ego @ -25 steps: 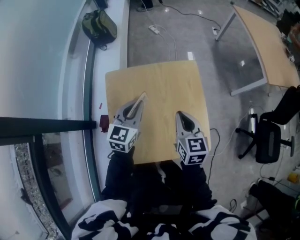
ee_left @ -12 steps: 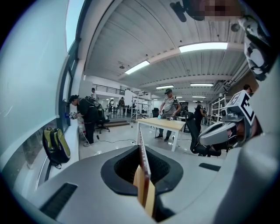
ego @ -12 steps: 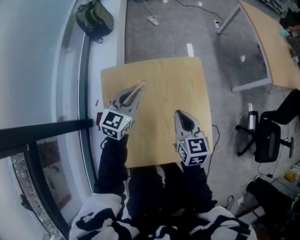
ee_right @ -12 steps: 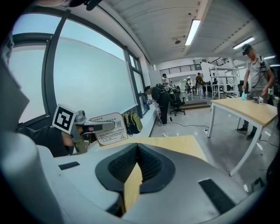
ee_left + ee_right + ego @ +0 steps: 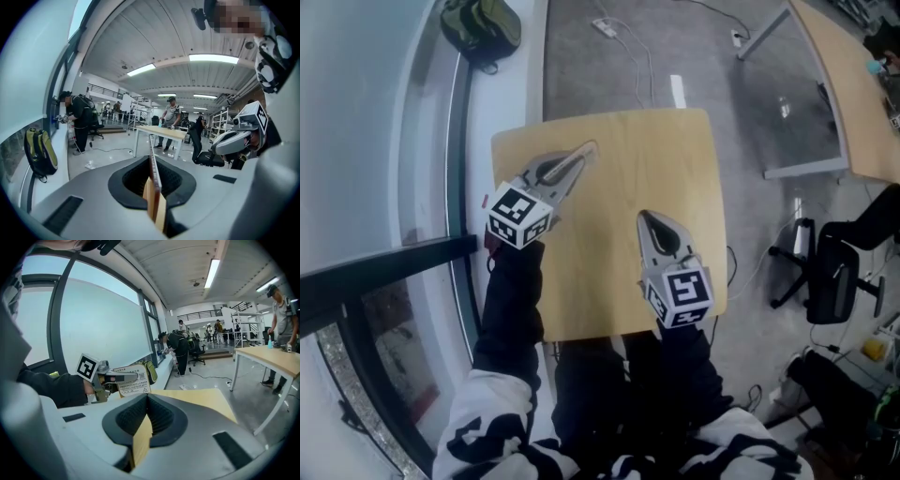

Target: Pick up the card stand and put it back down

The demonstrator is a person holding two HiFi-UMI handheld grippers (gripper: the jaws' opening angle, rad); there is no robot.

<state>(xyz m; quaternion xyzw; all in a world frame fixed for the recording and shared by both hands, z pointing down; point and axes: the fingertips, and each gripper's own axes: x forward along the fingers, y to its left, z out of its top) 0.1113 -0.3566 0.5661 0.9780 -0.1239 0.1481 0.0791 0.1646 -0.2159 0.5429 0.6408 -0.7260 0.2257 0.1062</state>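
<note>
The left gripper [image 5: 581, 156] was clamped on the thin white printed card stand [image 5: 133, 380]. Its jaws were pressed almost flat together, with only the sheet's edge running between them. Holding the top edge that way let the printed face hang upright below the jaws, as the right gripper view showed. This was probably so the stand could go back down on its foot without tipping.

In the head view the stand showed only as a narrow pale line. It reached out past the jaw tips toward 1 o'clock, over the 10 o'clock corner of the light wooden square table [image 5: 675, 159]. No view showed whether its lower edge touched the tabletop or hung just above it. I judged the lifting part done and the setting down not yet finished.

The right gripper [image 5: 648, 221] had its jaws together on nothing. It sat over the table's near side, at about 5 o'clock of the board, and pointed toward 12. It seemed to be kept there simply to stay out of the way, since one gripper was enough for so light a sheet. From this idle gripper the card stand lay at about 10 o'clock, apart from it, with bare table between them.
</note>
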